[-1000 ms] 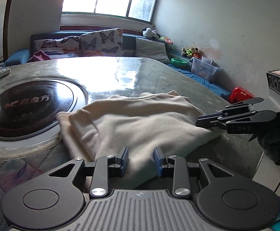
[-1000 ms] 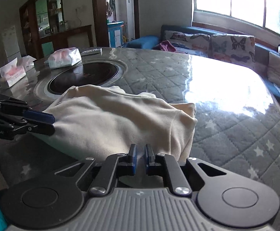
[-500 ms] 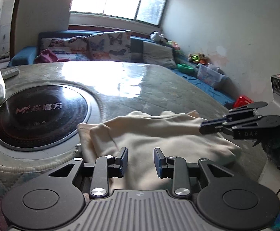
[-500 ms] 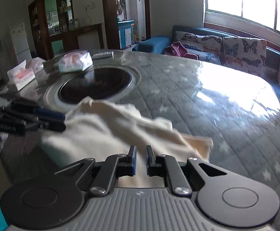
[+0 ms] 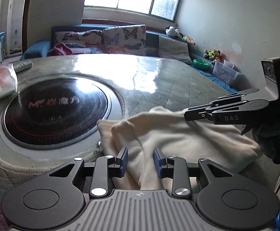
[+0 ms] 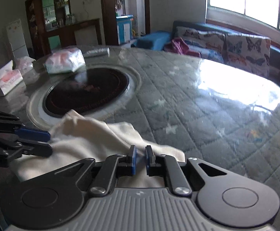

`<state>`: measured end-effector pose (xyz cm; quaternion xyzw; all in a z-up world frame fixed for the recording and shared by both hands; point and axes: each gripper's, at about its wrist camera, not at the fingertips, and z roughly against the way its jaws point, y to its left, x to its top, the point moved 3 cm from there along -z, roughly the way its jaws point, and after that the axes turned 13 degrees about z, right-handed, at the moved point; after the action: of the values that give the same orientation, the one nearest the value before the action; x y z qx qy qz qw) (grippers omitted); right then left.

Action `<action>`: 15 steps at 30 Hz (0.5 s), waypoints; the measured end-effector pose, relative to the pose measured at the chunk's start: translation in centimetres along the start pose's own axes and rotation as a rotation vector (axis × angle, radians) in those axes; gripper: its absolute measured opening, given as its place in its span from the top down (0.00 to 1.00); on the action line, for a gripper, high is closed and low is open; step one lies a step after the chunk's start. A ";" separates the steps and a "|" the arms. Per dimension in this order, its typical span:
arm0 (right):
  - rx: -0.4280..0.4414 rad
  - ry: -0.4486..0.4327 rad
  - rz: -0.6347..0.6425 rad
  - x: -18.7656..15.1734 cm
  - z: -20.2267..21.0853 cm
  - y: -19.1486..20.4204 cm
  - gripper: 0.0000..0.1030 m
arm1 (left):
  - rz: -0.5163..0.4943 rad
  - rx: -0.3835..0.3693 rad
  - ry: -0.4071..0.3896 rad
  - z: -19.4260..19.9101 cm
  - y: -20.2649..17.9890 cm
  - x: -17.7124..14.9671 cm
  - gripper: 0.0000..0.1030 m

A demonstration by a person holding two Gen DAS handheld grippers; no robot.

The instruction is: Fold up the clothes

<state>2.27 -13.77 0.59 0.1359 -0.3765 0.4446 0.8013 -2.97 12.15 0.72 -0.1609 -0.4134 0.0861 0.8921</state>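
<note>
The cream garment (image 5: 178, 140) lies bunched at the near edge of the surface (image 6: 207, 115), just beside the round dark hob (image 5: 57, 111) set into its middle; it is already doubled over on itself, with a rounded fold along its far side and loose edges toward the camera, so at least one fold looks done; the bundle is lumpy and uneven, so I judge the task somewhere in the middle, with further folding and a final flattening left.

The left gripper (image 5: 140, 160) stands partly open, its blue pads either side of a ridge of the cloth; the fabric runs between them, but in this view there is clear space at each pad, so it looks to have hold of nothing firm. The right gripper (image 6: 139, 159) is all but closed, with only a narrow slit between the pads; cloth passes up through that slit, so it appears to pinch the garment's edge.

Tissue packs (image 6: 64, 61) sit on the far side of the hob, well apart from the garment; the quilted cover beyond the cloth gives room to spread it for the next fold.
</note>
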 end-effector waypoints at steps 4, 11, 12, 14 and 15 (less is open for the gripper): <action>0.041 -0.027 0.032 1.5 0.1 1.3 0.91 | -0.011 0.021 -0.016 -0.6 -0.4 0.7 0.69; 0.056 0.005 0.053 2.3 -3.4 2.5 0.90 | -0.005 0.076 0.008 -2.2 -0.1 1.2 0.70; 0.054 0.004 0.053 2.3 -3.4 2.6 0.90 | -0.003 0.079 0.009 -2.2 -0.1 1.3 0.70; 0.052 0.001 0.054 2.4 -3.5 2.6 0.90 | 0.000 0.085 0.010 -2.2 -0.2 1.4 0.70; 0.052 -0.005 0.054 2.4 -3.3 2.6 0.90 | 0.000 0.088 0.009 -2.2 -0.2 1.5 0.69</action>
<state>2.51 -8.96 -0.19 0.1476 -0.3706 0.4751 0.7843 -0.35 11.92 0.50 -0.1220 -0.4053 0.1035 0.9001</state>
